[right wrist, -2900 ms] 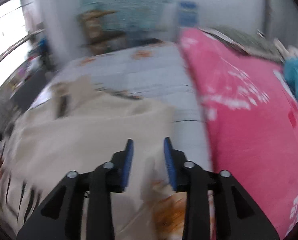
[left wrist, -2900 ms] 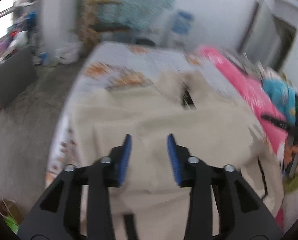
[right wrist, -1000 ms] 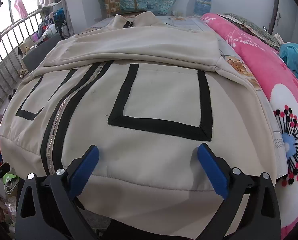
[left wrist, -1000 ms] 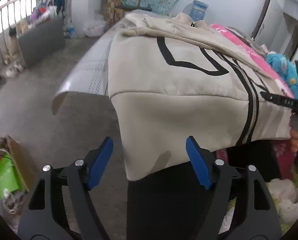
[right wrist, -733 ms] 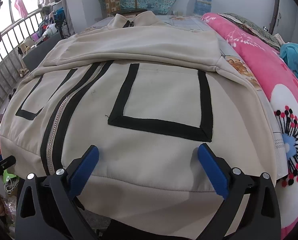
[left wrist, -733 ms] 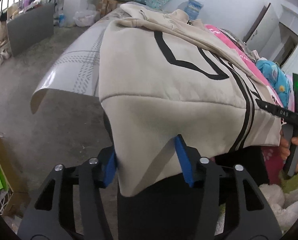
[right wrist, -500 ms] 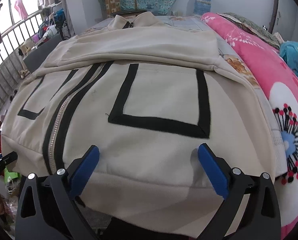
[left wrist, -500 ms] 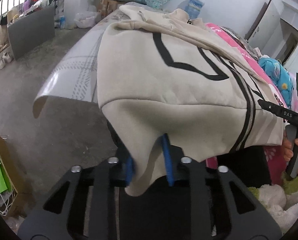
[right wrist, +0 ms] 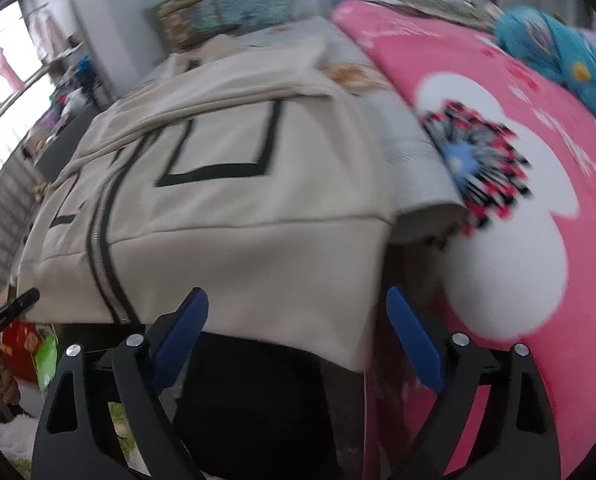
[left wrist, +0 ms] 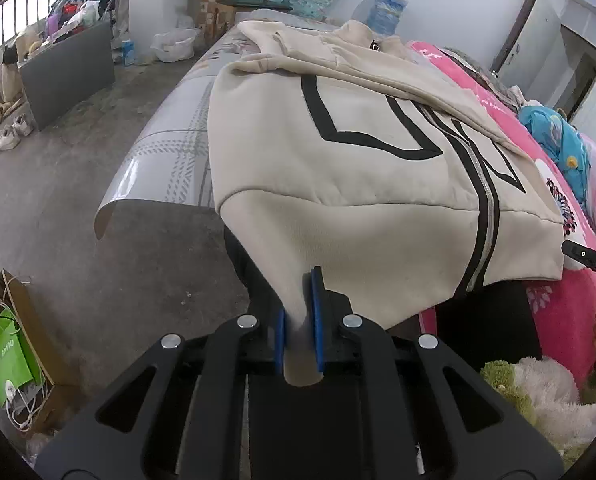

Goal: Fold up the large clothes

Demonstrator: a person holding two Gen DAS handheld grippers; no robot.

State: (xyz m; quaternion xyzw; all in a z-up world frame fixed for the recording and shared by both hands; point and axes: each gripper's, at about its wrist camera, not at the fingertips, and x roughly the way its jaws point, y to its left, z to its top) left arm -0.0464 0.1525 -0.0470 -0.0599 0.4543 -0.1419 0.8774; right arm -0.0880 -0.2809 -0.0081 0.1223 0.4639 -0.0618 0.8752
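You are working on one beige jacket, lying zip-up on the bed with its hem hanging over the near edge. Your left gripper is pinching the near left corner of that hem, its two blue pads having just been closing on the cloth. Your right gripper is standing wide, its jaws having just been closing a little, with the hem's near right corner hanging between its two pads, untouched. One pink blanket is lying to the right.
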